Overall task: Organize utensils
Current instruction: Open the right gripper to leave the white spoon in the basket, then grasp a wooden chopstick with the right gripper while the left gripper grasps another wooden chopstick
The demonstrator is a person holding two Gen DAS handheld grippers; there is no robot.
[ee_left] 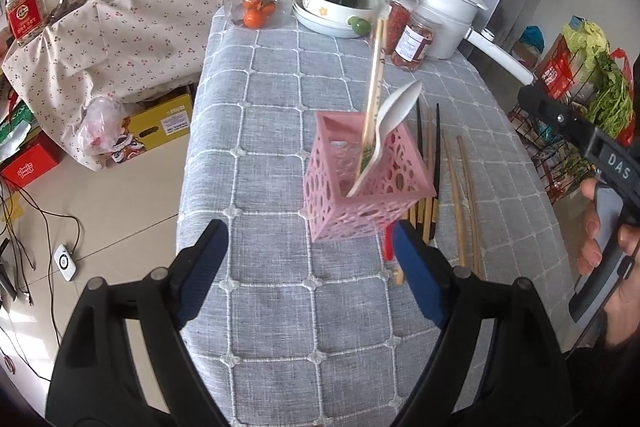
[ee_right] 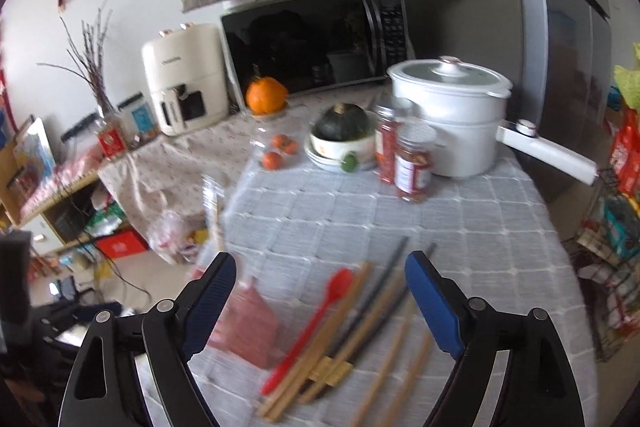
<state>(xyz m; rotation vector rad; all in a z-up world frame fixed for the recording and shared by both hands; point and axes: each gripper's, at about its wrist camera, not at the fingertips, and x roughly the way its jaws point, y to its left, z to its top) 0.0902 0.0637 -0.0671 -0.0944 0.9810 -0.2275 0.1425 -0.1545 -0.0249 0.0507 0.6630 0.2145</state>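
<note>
- My pink perforated holder [ee_left: 362, 183] stands on the grey checked tablecloth [ee_left: 280, 307] at centre frame in the left wrist view, tilted, with a white spoon [ee_left: 390, 129] and a pair of light wooden chopsticks [ee_left: 374, 83] leaning up out of it.
- Just right of the holder, loose chopsticks [ee_left: 464, 187] lie on the cloth, some dark, some wooden.
- In the right wrist view a red spoon [ee_right: 316, 323] lies beside those chopsticks [ee_right: 360, 319] at lower centre; the holder [ee_right: 248, 327] is a pink blur at lower left.
- My left gripper [ee_left: 310, 267] sits at the bottom of its frame, jaws spread wide, nothing between them.
- My right gripper [ee_right: 320, 303] hovers above the loose utensils, jaws equally wide and empty.
- Toward the upper part of the frame: a white lidded pot [ee_right: 448, 115], two red-filled jars [ee_right: 412, 163], a dark green squash in a bowl [ee_right: 342, 125], an orange [ee_right: 266, 95], and a microwave [ee_right: 312, 43].
</note>
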